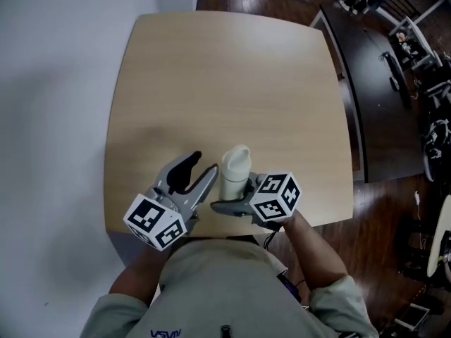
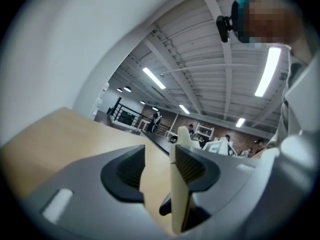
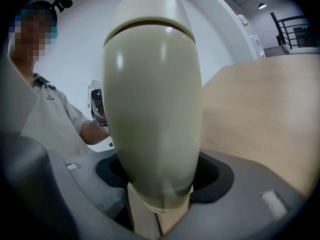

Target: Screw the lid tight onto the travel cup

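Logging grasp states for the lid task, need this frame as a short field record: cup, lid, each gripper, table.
cup: cream travel cup, over the table's near edge, between both grippers
lid: seated on the cup's top, seam line visible under it
right gripper: jaws clamped on the cup's body
left gripper: jaws apart, gripping nothing, to the cup's left
table: light wood
cup resting or lifted: cannot tell

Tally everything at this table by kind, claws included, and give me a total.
Travel cup: 1
Lid: 1, sitting on the cup
Claws: 2, the left claw open and empty, the right claw closed on the cup
Table: 1
Total: 5
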A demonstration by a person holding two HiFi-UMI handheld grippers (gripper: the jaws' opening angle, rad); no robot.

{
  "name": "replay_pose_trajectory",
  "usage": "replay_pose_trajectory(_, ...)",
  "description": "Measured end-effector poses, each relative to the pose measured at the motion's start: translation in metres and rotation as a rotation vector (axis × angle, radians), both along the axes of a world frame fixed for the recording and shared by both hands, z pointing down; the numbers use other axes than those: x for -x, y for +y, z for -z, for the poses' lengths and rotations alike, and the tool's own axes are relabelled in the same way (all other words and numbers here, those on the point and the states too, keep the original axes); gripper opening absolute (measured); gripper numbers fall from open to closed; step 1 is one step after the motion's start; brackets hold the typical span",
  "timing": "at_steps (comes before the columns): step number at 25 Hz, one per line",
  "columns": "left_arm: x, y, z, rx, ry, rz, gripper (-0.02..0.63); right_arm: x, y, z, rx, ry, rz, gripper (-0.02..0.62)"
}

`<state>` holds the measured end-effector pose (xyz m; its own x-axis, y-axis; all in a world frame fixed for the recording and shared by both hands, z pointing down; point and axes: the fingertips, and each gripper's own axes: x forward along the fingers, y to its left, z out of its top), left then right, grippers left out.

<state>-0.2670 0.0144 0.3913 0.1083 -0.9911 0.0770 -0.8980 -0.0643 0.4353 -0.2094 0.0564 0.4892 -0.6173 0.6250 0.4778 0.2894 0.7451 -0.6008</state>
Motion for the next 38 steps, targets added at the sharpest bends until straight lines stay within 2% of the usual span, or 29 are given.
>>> replay_pose_trajectory(3, -0.011, 0.014, 0.019, -0.069, 0.062, -0.076, 0.173, -0.011, 0.017, 0.012, 0.058, 0.002, -0.02, 0.311)
replay_pose_trajectory(7, -0.027, 0.024, 0.038, -0.112, 0.134, -0.185, 0.2, -0.022, 0.024, 0.013, 0.025, 0.009, -0.045, 0.311)
replay_pose_trajectory(10, -0.042, 0.021, 0.052, -0.104, 0.136, -0.22, 0.204, -0.03, 0.017, 0.011, -0.059, 0.034, -0.054, 0.311)
replay_pose_trajectory(13, -0.064, 0.009, 0.054, -0.068, 0.088, -0.242, 0.252, -0.038, 0.002, 0.007, -0.153, 0.047, -0.076, 0.311)
replay_pose_trajectory(18, -0.095, -0.017, 0.05, -0.031, 0.006, -0.186, 0.302, -0.062, -0.026, 0.005, -0.345, 0.073, -0.073, 0.309)
replay_pose_trajectory(23, -0.109, -0.04, 0.048, -0.006, 0.016, -0.149, 0.299, -0.081, -0.051, 0.015, -0.536, 0.064, -0.024, 0.308)
replay_pose_trajectory(26, -0.122, -0.047, 0.054, -0.025, 0.044, -0.176, 0.285, -0.095, -0.06, 0.025, -0.573, 0.043, 0.025, 0.308)
replay_pose_trajectory(28, -0.128, -0.05, 0.06, -0.045, 0.065, -0.218, 0.288, -0.105, -0.06, 0.032, -0.525, 0.029, 0.071, 0.308)
replay_pose_trajectory(31, -0.135, -0.051, 0.077, -0.11, 0.12, -0.334, 0.305, -0.119, -0.047, 0.052, -0.328, -0.002, 0.191, 0.307)
replay_pose_trajectory(34, -0.143, -0.047, 0.105, -0.219, 0.176, -0.52, 0.304, -0.13, -0.026, 0.087, -0.059, -0.065, 0.354, 0.307)
replay_pose_trajectory(38, -0.16, -0.037, 0.139, -0.353, 0.229, -0.822, 0.302, -0.146, 0.001, 0.135, 0.273, -0.189, 0.562, 0.305)
